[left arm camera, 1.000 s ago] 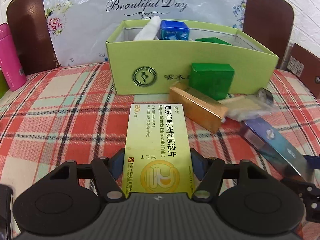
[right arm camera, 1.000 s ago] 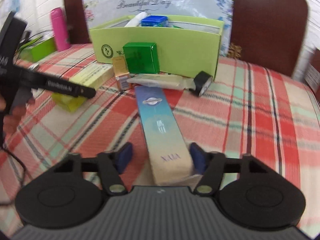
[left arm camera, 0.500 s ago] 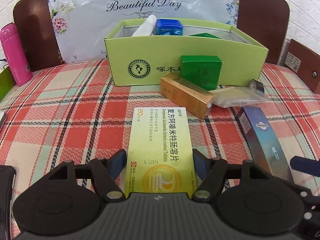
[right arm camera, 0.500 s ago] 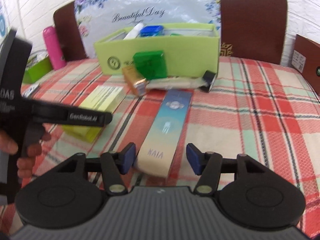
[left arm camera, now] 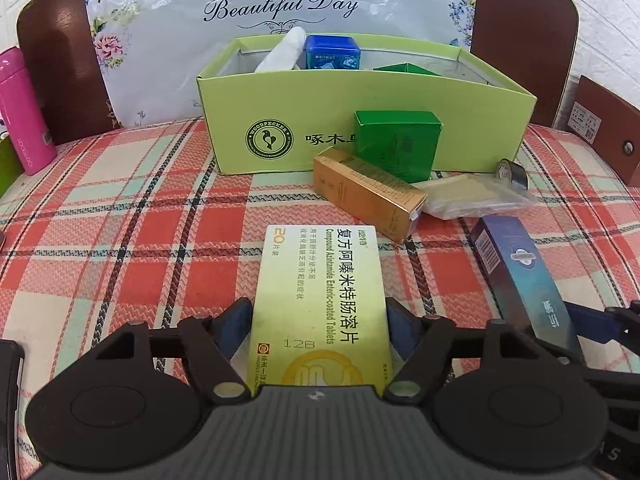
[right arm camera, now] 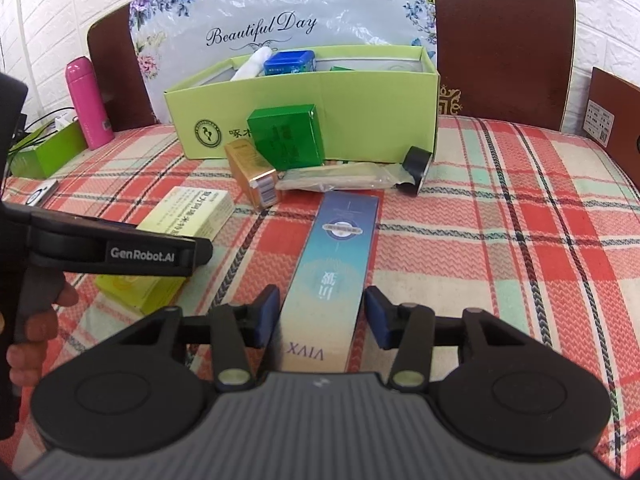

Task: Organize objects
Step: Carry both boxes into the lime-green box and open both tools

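Note:
A yellow tablet box (left arm camera: 320,280) lies on the plaid cloth between the pads of my left gripper (left arm camera: 319,326). Its jaws are closing and both pads touch the box's long sides. A long blue box (right arm camera: 336,272) lies lengthwise between the pads of my right gripper (right arm camera: 322,316). Those jaws are closing too, with a thin gap left on each side of the box. The same blue box (left arm camera: 524,276) shows at the right of the left wrist view. The yellow box (right arm camera: 188,216) shows at the left of the right wrist view.
A light green open box (left arm camera: 480,128) stands at the back, holding a blue tin (left arm camera: 332,54) and a white tube. In front of it lie a green carton (left arm camera: 396,144), a gold carton (left arm camera: 368,192), a plastic packet (left arm camera: 468,196) and a black tape roll (left arm camera: 514,172). A pink bottle (left arm camera: 24,120) stands far left.
The left pads opened slightly off the yellow box and have come back onto it. The right gripper rolled, lined up with the blue box, and its jaws narrowed around it.

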The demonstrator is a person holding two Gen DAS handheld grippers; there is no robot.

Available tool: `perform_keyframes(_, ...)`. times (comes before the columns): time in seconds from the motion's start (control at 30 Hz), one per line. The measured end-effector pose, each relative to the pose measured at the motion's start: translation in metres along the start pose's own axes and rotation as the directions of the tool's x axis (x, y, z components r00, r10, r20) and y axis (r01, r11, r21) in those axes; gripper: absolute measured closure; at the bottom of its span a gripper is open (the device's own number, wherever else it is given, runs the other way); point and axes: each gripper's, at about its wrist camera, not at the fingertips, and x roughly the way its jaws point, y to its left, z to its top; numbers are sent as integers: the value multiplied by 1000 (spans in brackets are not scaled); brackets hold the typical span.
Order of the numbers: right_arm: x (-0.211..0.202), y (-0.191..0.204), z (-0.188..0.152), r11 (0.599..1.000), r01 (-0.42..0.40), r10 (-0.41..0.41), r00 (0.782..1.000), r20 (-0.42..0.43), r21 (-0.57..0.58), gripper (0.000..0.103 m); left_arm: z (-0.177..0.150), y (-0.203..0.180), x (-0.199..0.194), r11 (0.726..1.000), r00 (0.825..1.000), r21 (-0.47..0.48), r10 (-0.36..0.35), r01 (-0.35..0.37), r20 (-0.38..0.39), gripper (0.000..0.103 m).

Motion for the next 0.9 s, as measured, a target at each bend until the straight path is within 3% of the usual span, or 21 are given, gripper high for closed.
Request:
perform_keyframes(0.13,-2,-2,-4,1000,-7,7,1000,14,-6,60,-1,-1,-6,1000,1000,14,-13,14,-16,35)
perform_keyframes(0.23,-12,-10,-5,998,-66,66,998,7,14,65,-1,-1,-21,998,998,11,-55,55,-7,35)
perform_keyframes(0.33,-29,-19,-5,991,-130,130,992,10,40,65,4,-2,-41,996,996,25,-87,86,36,35)
perform_keyframes(0.47,-57,-24,6,982,-184,181,981,76,40,65,25,-3,-65,993,985,33,-120,116,123,35)
perform_keyframes(0.67,-80,-30,52,982,-188,180,962,207,23,65,70,-3,-85,991,961,56,-130,120,243,35)
perform_keyframes(0.77,-75,-35,82,985,-174,165,955,246,14,65,96,-1,-85,992,948,59,-128,115,292,35)
perform_keyframes(0.9,-54,-39,121,990,-138,131,953,274,5,65,130,5,-68,997,945,40,-78,69,316,35)
